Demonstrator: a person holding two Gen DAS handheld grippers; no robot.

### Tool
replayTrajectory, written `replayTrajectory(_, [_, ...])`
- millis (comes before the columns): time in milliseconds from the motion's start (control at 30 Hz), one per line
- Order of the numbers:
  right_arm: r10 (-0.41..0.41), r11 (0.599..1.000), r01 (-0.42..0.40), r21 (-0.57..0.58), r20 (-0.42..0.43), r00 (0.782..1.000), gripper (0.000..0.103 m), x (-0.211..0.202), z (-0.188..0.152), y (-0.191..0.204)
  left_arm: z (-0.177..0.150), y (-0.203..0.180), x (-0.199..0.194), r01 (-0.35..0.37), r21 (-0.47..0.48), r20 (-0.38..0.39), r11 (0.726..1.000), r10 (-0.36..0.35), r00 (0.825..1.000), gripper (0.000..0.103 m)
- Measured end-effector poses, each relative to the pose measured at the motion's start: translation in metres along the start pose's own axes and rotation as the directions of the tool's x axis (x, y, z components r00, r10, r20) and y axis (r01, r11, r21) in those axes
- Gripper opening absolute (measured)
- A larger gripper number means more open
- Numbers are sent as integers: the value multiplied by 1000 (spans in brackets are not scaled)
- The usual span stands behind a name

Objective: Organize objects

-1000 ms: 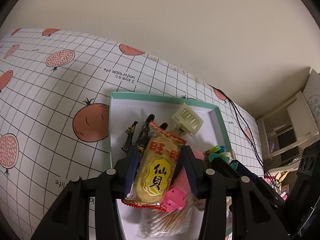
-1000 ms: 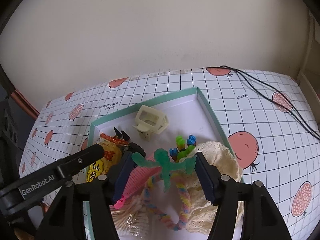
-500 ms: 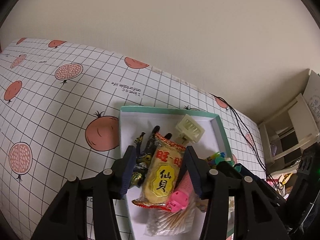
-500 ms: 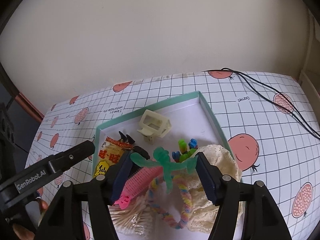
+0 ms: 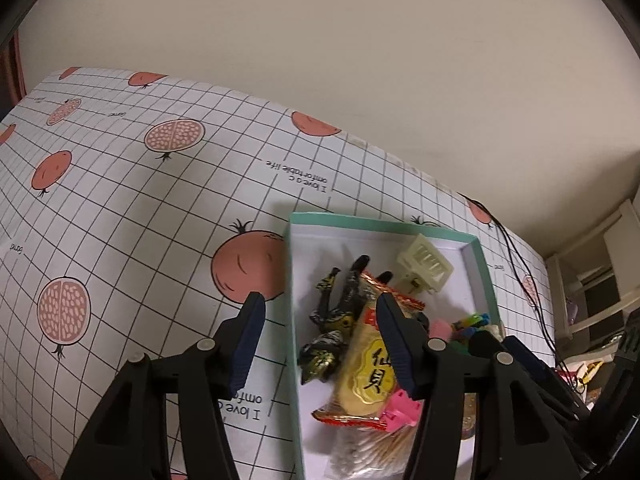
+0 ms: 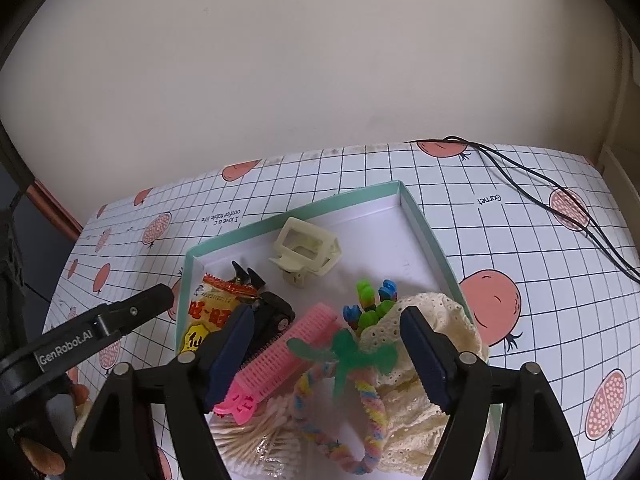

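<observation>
Both grippers hover over the tray (image 6: 424, 220) on the bench (image 5: 120, 208), fingers spread, pinching nothing. Left gripper (image 5: 318, 342) straddles the tray's left wall, with the black figure (image 5: 336, 320) between its fingers and the snack pack (image 5: 372, 364) under the right one. Right gripper (image 6: 326, 342) frames the pink roller (image 6: 284, 352), the green bow (image 6: 348, 354) and the braided band (image 6: 360, 420), with the lace cloth (image 6: 420, 432) under its right finger and the cream clip (image 6: 306, 250) well ahead. Cotton swabs (image 6: 256, 436) lie beneath, near the base of the fingers. Probably a pause between picks, everything seen already inside the tray. Next move likely needs choosing one item, lowering straight over it and closing without snagging neighbours in the crowded pile.
</observation>
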State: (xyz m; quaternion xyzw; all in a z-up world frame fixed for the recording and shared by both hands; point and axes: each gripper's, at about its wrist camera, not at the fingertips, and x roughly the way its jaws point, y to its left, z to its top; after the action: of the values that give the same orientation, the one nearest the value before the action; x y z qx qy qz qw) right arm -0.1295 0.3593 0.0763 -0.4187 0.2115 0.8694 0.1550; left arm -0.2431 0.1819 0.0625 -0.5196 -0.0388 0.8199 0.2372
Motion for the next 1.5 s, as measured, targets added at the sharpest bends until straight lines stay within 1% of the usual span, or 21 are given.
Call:
replayTrajectory(33, [1,1000,-1,-2,2,1000,80,0,0,0,0,1,0,-14,3,2,1000,14,1000,63])
replayTrajectory(133, [6,1000,-6,-7,13,1000,80,0,0,1,1,3,1,-44,2,18,999,44,999,64])
replayTrajectory(200, [9,1000,-9,-9,15,1000,81,1,-1,1,1,6,1,-63,0,24,998,63,998,67])
replayTrajectory(233, [9,1000,-9,-9,17,1000,89,2,-1,1,1,8,1,-75,-3,29,997,75,997,76])
replayTrajectory(267, [10,1000,-10,-8,22,1000,102,2,-1,1,1,10,0,-82,-5,35,997,82,996,83])
replayTrajectory(300, [12,1000,-12,-8,29,999,103,2,-1,1,2,11,0,-86,-7,40,996,87,995,84])
replayTrajectory(400, [17,1000,-16,-16,32,999,103,1,0,2,3,14,-1,-101,-10,49,995,101,994,86])
replayTrajectory(467, [18,1000,-17,-14,35,999,103,1,0,2,4,15,-3,-111,-15,62,994,112,992,96])
replayTrajectory(533, [18,1000,-18,-12,36,999,103,2,0,2,5,16,-3,-122,-21,74,992,123,990,101])
replayTrajectory(600, [15,1000,-15,-11,38,999,103,2,0,2,5,18,-3,-140,-31,79,990,142,987,102])
replayTrajectory(933, [8,1000,-8,-4,31,1000,103,3,-1,0,10,24,-10,-152,-49,115,987,157,981,103])
replayTrajectory(1067, [4,1000,-4,-11,28,1000,103,2,-1,2,9,20,-13,-200,-12,132,980,200,971,103])
replayTrajectory(1167, [-11,1000,11,-14,24,1000,103,1,-1,2,9,20,-19,-180,-15,145,984,180,973,103])
replayTrajectory(1333, [-35,999,35,-1,21,999,103,-5,-3,2,9,14,-32,-202,3,187,979,198,962,103])
replayTrajectory(1400, [-54,999,54,2,21,998,103,-9,-3,1,9,11,-37,-184,15,182,983,178,967,103])
replayTrajectory(1433, [-58,998,58,4,20,998,103,-11,-4,0,8,10,-40,-180,16,190,984,174,966,103])
replayTrajectory(1500, [-72,997,72,4,20,997,103,-16,-4,0,8,7,-48,-206,25,211,978,197,957,103])
